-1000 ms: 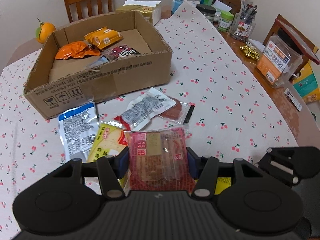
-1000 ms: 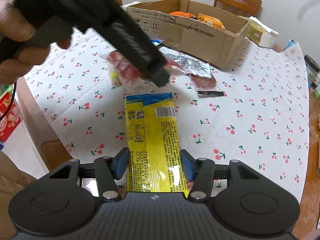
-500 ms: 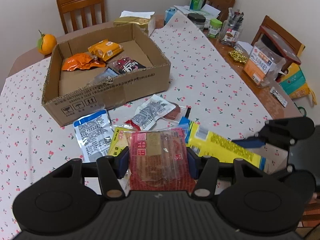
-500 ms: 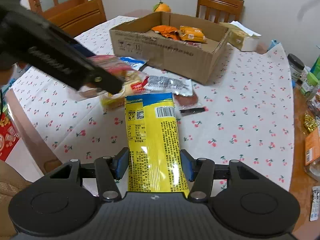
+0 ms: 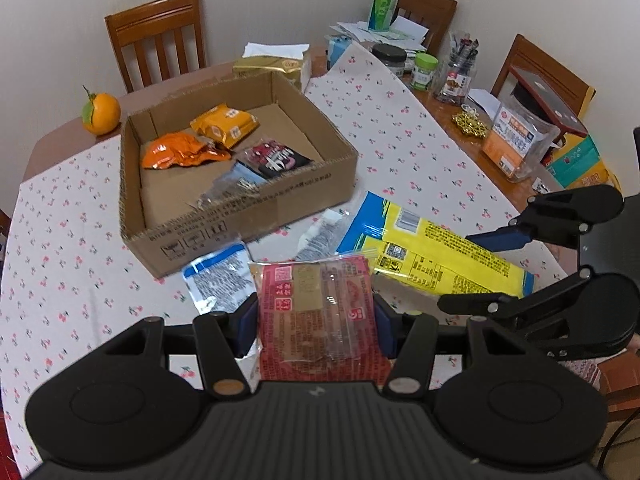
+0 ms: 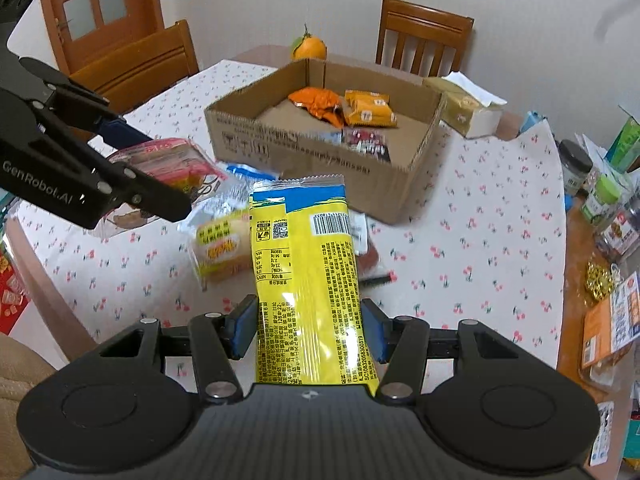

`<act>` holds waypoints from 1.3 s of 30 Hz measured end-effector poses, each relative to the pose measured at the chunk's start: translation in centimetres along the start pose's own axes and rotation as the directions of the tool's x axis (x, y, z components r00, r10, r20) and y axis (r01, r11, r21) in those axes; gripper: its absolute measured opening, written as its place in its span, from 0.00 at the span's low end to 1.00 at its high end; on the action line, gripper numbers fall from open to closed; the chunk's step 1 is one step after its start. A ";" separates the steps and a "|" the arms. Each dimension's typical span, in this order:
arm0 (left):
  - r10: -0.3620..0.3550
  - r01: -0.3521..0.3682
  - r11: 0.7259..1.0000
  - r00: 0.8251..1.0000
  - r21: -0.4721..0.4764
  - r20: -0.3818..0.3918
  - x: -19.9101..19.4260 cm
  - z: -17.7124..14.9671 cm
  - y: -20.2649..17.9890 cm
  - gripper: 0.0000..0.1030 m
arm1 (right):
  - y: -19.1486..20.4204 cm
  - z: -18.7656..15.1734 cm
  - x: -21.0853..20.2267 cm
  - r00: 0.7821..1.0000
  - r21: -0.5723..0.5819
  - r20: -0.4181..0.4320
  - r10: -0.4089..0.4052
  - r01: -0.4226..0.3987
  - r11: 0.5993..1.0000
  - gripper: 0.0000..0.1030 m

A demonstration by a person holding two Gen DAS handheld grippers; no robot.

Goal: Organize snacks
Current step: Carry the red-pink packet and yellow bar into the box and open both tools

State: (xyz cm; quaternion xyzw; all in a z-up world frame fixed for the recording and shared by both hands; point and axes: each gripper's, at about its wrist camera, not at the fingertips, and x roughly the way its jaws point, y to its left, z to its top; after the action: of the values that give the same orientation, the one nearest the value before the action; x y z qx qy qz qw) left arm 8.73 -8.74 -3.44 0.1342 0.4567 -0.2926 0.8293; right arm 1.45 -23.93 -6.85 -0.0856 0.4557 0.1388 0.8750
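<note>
My left gripper (image 5: 316, 322) is shut on a red snack packet (image 5: 316, 312) and holds it above the table, short of the open cardboard box (image 5: 240, 216). My right gripper (image 6: 310, 326) is shut on a long yellow and blue snack packet (image 6: 308, 264), also raised; that packet shows in the left wrist view (image 5: 432, 252). The box holds an orange bag (image 5: 180, 154), a yellow-orange packet (image 5: 224, 126), a dark red packet (image 5: 276, 160) and a clear packet. A blue-white packet (image 5: 216, 280) and a yellow bread packet (image 6: 222, 250) lie on the cloth before the box.
The table has a cherry-print cloth (image 5: 72, 248). An orange (image 5: 100, 114) sits behind the box, a tissue box (image 5: 276, 64) at the back. Jars, a plastic container (image 5: 520, 144) and papers crowd the right edge. Wooden chairs (image 5: 160, 36) stand around.
Both grippers have risen and moved toward the box with their packets. The yellow packet has come further into the left wrist view, and the box looms closer in the right wrist view.
</note>
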 end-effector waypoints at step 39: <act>0.087 -0.095 0.995 0.980 0.033 0.181 6.4 8.4 12.3 0.87 | -0.1 8.9 1.4 0.985 0.115 0.016 -0.173 0.170 0.979 0.58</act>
State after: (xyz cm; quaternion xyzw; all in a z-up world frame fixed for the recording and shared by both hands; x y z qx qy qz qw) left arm 24.56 -5.47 -4.72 0.1451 0.3675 -0.2746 0.8766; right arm 9.12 -21.33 -2.99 -0.0733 0.4424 0.0378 0.8930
